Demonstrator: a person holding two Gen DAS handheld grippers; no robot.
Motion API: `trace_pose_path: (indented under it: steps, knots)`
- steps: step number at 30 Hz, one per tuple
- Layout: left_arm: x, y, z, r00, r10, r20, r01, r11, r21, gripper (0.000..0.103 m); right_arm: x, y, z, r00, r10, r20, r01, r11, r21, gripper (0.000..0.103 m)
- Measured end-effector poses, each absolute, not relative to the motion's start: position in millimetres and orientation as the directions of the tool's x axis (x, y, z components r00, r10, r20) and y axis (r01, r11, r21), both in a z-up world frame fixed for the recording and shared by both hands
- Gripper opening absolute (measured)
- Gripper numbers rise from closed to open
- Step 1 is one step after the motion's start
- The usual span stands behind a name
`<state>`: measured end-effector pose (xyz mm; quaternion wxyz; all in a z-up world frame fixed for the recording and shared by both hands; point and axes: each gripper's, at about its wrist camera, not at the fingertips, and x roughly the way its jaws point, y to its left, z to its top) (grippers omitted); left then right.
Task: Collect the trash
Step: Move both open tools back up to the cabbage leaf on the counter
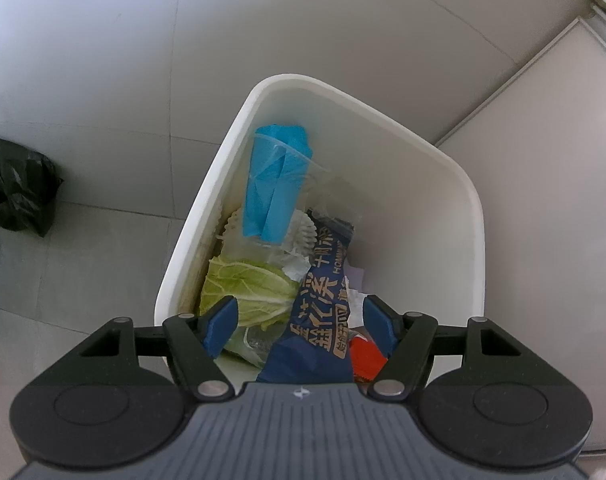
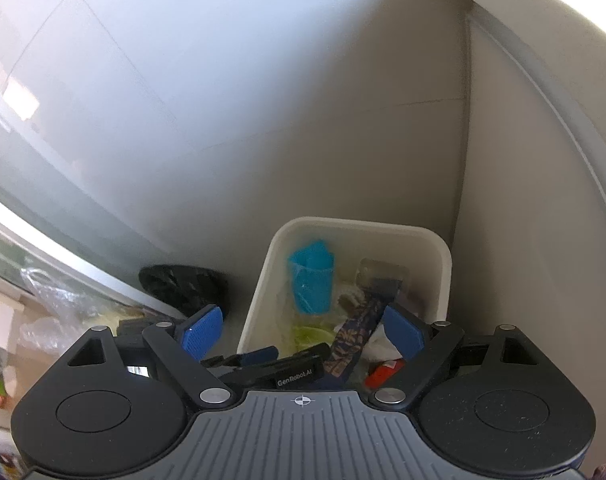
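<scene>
A white bin (image 1: pixel 443 184) stands on the floor, seen from above in both views. Inside lie a blue sheet rolled in a clear cup (image 1: pixel 275 184), a pale green cabbage leaf (image 1: pixel 247 288), a red wrapper (image 1: pixel 365 356) and white paper scraps. My left gripper (image 1: pixel 301 326) hangs open over the bin's near side. A dark blue snack wrapper (image 1: pixel 319 300) with gold lettering runs between its blue pads, touching neither. My right gripper (image 2: pixel 303 334) is open and empty, higher up, above the bin (image 2: pixel 263 280) and the wrapper (image 2: pixel 351 344).
A black rubbish bag (image 1: pixel 15 184) sits on the grey tiled floor left of the bin. A white panel (image 1: pixel 543 160) rises close behind and to the right. In the right wrist view, clear plastic bags (image 2: pixel 51 304) lie on a ledge at the left.
</scene>
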<state>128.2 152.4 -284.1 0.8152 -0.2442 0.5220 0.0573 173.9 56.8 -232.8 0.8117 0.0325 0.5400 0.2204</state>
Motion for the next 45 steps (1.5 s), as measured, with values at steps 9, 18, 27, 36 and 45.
trace_pose_path:
  steps: [9,18,27,36,45]
  knots:
    - [131.5,153.7,-273.7,0.408,-0.214,-0.888,-0.332,0.871,-0.363,0.088,156.3,60.0,-183.7,0.425,0.428,-0.797,-0.417,0.875,0.248,0.092]
    - [142.1,143.5,-162.1,0.581,-0.080,-0.810,-0.211,0.946,-0.246,0.102,156.0,19.7,-107.6,0.558,0.364,-0.746,-0.419,0.900,0.125,0.097]
    - [161.2,75.3,-51.0,0.719,-0.093,-0.688,0.043,0.995,-0.089,0.102,164.1,-103.6,-77.0,0.705,0.135,-0.696,-0.227,0.973,-0.041,0.101]
    - [180.0,-37.8,-0.3,0.731,-0.254,-0.633,0.355,0.934,0.036,0.102,173.1,-247.6,-88.8,0.698,-0.096,-0.709,0.060,0.995,-0.075,0.101]
    - [209.4,-130.7,-2.3,0.673,-0.349,-0.652,0.549,0.826,0.125,0.102,173.7,-343.9,-98.6,0.686,-0.193,-0.702,0.231,0.972,-0.042,0.102]
